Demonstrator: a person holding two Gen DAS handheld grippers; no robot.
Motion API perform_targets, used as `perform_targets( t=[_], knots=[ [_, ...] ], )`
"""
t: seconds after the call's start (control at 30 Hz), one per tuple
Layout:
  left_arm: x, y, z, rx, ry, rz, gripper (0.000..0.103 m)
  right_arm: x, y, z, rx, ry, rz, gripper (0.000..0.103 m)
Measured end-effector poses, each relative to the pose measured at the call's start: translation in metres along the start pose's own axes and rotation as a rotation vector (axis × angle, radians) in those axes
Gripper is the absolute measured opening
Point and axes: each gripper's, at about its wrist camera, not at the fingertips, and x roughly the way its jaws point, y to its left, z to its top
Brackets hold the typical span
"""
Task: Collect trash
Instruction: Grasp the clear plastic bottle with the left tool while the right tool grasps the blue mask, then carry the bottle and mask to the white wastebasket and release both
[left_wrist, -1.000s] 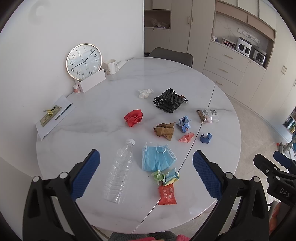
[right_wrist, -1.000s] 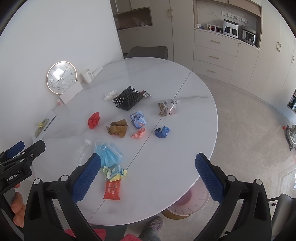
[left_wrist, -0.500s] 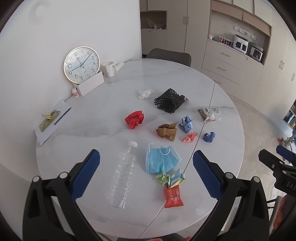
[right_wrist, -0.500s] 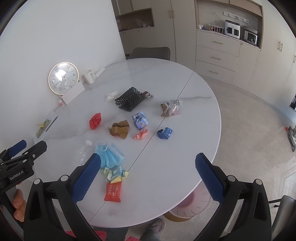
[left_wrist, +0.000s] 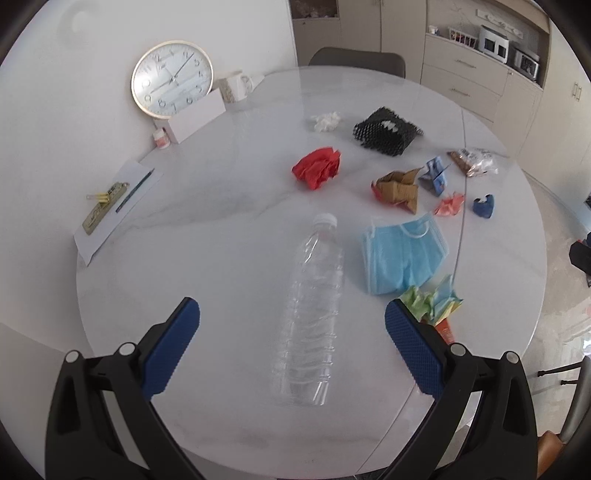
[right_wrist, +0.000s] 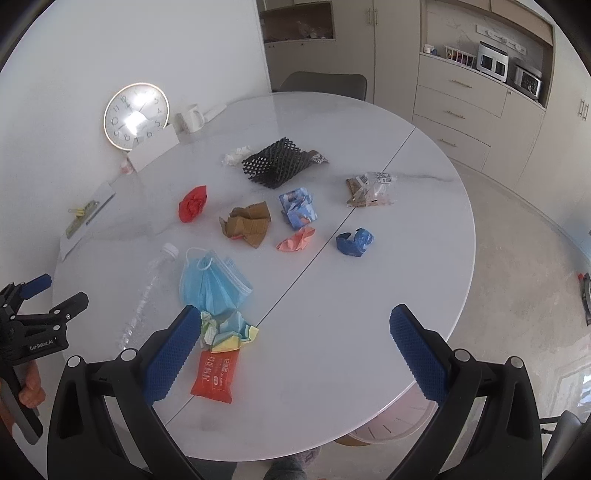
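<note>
- My left gripper (left_wrist: 291, 325) gapes wide above the clear plastic bottle (left_wrist: 310, 317) near the table's (left_wrist: 221, 229) near edge.
- My right gripper (right_wrist: 291, 339) hangs open, empty, beside the red wrapper (right_wrist: 216, 374).

In the left wrist view, the orange packet (left_wrist: 444, 329) is largely hidden behind the left gripper's right finger (left_wrist: 413, 350). In the right wrist view, the pink bin (right_wrist: 391, 424) is mostly concealed beneath the table (right_wrist: 424, 229) edge at lower right. The clock (right_wrist: 136, 116) face is washed out by glare.
</note>
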Motion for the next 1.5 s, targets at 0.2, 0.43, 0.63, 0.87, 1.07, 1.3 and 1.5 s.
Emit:
perform_targets(
  t=[0.2,0.43,0.63,0.87,1.07,1.3,1.5],
  knots=[
    [0.056,0.012,0.005,0.027,0.101,-0.097,0.097,0.035,0.012,-0.001,0.020,0.075,0.047,0.101],
    [0.103,-0.009,0.019,0.151,0.181,-0.175,0.097,0.058,0.037,0.009,0.009,0.127,-0.001,0.101],
    [0.130,-0.019,0.020,0.202,0.257,-0.212,0.091,0.082,0.053,0.018,0.002,0.145,-0.029,0.101],
    [0.146,-0.009,0.021,0.215,0.308,-0.268,0.062,0.124,0.052,0.025,0.147,0.189,0.063,0.101],
    [0.145,0.010,0.024,0.224,0.291,-0.308,0.061,0.157,0.043,0.014,0.379,0.244,0.152,0.101],
    [0.135,0.035,0.030,0.221,0.262,-0.350,0.061,0.192,0.064,0.012,0.448,0.314,0.166,0.091],
    [0.127,0.050,0.034,0.227,0.227,-0.337,0.062,0.206,0.081,0.017,0.418,0.328,0.155,0.044]
  ],
)
